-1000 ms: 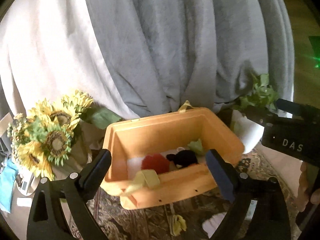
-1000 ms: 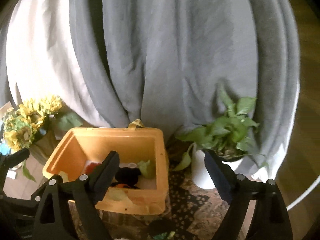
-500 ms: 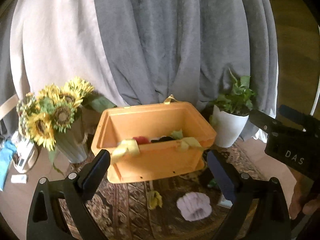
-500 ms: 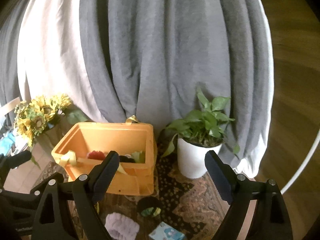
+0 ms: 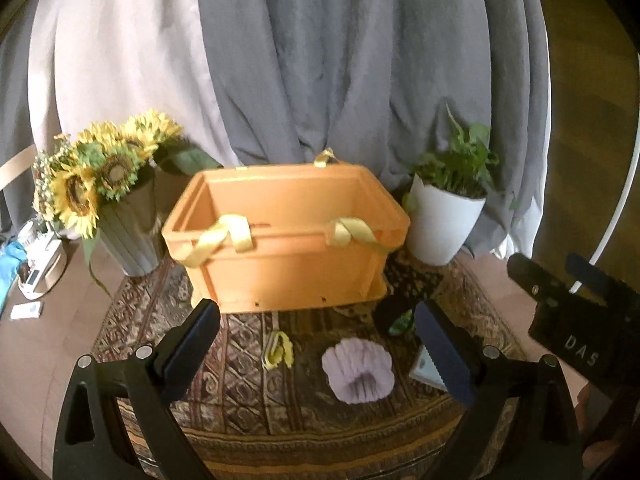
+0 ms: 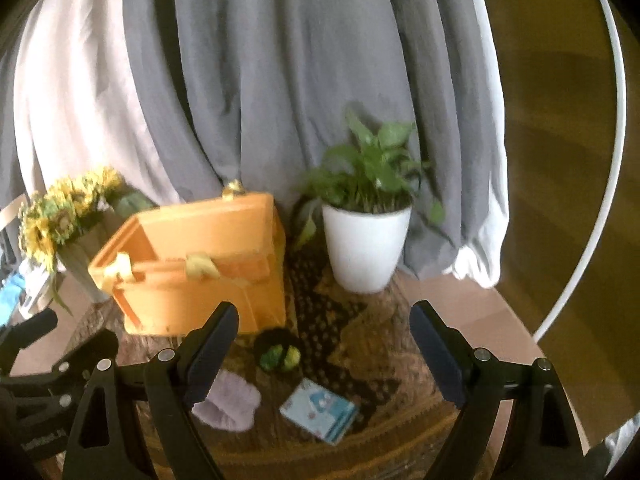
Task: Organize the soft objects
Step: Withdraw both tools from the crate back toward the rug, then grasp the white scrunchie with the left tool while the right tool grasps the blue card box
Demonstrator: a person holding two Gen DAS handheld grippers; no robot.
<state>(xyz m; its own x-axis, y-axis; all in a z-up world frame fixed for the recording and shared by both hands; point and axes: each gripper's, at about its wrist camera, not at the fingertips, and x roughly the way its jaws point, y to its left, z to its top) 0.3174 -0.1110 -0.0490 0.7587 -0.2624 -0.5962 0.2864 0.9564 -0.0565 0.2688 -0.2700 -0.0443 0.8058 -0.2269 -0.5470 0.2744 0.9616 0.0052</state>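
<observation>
Home living space: patterned rug (image 5: 248, 396), draped curtains (image 5: 360, 60), sunflower vase (image 5: 128, 232), potted plant (image 6: 366, 252).

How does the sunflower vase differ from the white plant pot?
The sunflower vase is grey and ribbed; the white plant pot is smooth. The vase holds yellow blooms, the pot green leaves. The vase stands left of the orange box, the pot right. Both stand upright, tapering toward the base.

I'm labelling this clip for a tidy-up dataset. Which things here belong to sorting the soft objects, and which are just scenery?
Part of the job:
orange bin
lilac fuzzy piece
yellow scrap
black-and-green soft item
left gripper and right gripper, both open and empty

Just lying about:
sunflowers
potted plant
blue-and-white packet
patterned rug
grey curtain
</observation>
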